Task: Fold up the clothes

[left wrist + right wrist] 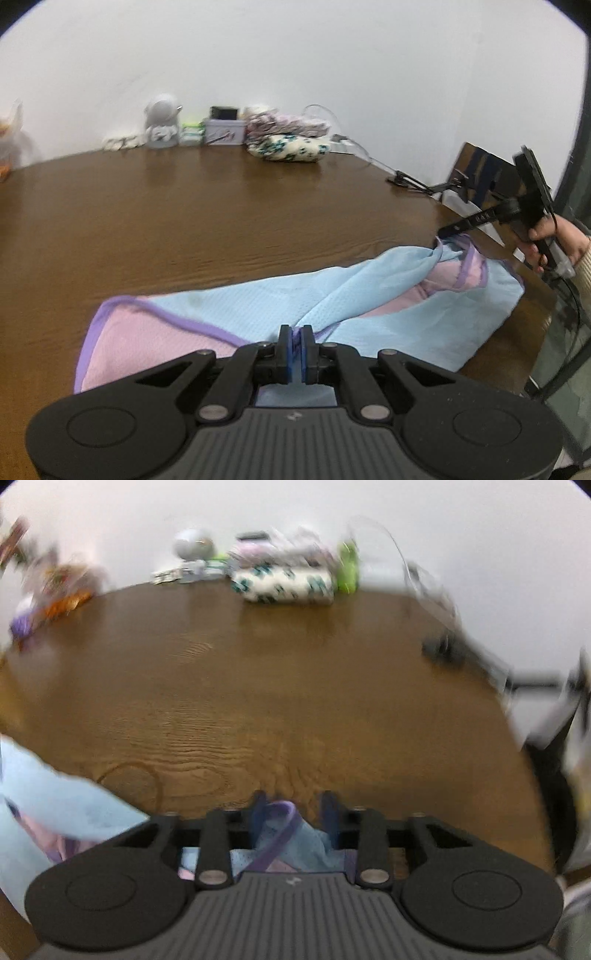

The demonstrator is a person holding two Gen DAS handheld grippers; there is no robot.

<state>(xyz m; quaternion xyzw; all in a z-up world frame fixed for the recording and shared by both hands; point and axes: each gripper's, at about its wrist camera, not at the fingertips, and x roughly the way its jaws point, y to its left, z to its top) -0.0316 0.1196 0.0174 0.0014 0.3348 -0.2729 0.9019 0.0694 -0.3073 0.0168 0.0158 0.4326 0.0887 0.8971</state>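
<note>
Blue-and-pink garment pinched in left gripper, other end between parted right gripper (blurred).

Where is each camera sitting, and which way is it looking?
Left wrist view: sits on the left hand-held gripper and looks over the blue-and-pink garment and brown table to the white wall. It shows its own jaws shut on cloth, the right hand-held gripper and a hand.
Right wrist view: sits on the right hand-held gripper and faces across the table to the wall. It is blurred and shows its own jaws apart with cloth between.
Shared: garment, table, wall, and the floral bundle.
</note>
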